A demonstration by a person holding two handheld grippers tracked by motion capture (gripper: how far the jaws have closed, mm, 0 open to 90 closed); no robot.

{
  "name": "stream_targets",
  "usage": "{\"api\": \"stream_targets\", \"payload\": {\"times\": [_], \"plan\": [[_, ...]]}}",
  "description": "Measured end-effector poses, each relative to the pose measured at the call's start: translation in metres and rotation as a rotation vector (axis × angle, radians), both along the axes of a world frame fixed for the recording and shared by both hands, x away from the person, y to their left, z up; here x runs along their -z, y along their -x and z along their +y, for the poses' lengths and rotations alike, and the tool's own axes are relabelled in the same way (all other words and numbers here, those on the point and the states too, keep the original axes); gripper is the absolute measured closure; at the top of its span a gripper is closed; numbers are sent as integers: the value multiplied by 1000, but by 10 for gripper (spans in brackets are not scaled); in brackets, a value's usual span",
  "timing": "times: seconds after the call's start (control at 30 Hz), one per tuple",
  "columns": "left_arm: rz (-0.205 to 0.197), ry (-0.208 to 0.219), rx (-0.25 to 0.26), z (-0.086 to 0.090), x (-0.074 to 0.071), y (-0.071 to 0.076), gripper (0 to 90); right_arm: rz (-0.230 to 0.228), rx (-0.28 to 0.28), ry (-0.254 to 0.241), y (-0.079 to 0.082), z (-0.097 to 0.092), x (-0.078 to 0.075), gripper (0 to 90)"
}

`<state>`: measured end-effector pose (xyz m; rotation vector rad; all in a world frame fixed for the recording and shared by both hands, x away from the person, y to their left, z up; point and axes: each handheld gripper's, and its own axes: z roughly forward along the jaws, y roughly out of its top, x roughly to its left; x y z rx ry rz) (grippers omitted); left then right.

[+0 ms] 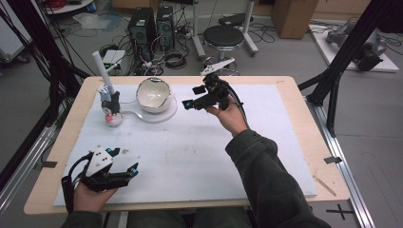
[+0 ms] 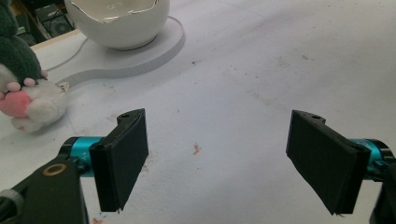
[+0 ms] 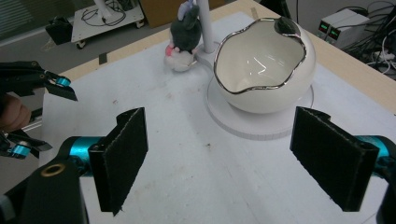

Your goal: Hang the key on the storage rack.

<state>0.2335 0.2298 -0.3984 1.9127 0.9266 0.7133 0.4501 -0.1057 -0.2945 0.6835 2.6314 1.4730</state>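
Observation:
A white egg-shaped bowl (image 1: 153, 95) with a jagged silver rim sits on a flat white base (image 1: 166, 113) at the back of the white mat; it appears as bowl (image 3: 261, 70) and bowl (image 2: 119, 21) in the gripper views. A small plush toy (image 1: 112, 111), dark on top and white and pink below, stands left of it by a white post (image 1: 103, 71). My right gripper (image 1: 190, 97) hovers open just right of the bowl, jaws wide apart and empty. My left gripper (image 1: 124, 161) rests open near the front left corner, nothing between its jaws.
The white mat (image 1: 199, 156) covers most of the wooden table (image 1: 313, 142). Behind the table stand a black stool (image 1: 223, 37), computer towers (image 1: 142, 26) and loose cables on the floor. Black frame posts (image 1: 342, 57) rise on the right.

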Motion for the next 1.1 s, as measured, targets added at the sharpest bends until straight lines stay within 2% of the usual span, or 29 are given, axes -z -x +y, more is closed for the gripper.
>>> {"api": "stream_targets", "payload": {"times": [0.73,1.1], "plan": [[-1,6,3,-1,0,0,211,19,36,-16,5,-23,14,182],[-1,5,4,-1,0,1,211,17,50,0,12,-36,23,171]]}}
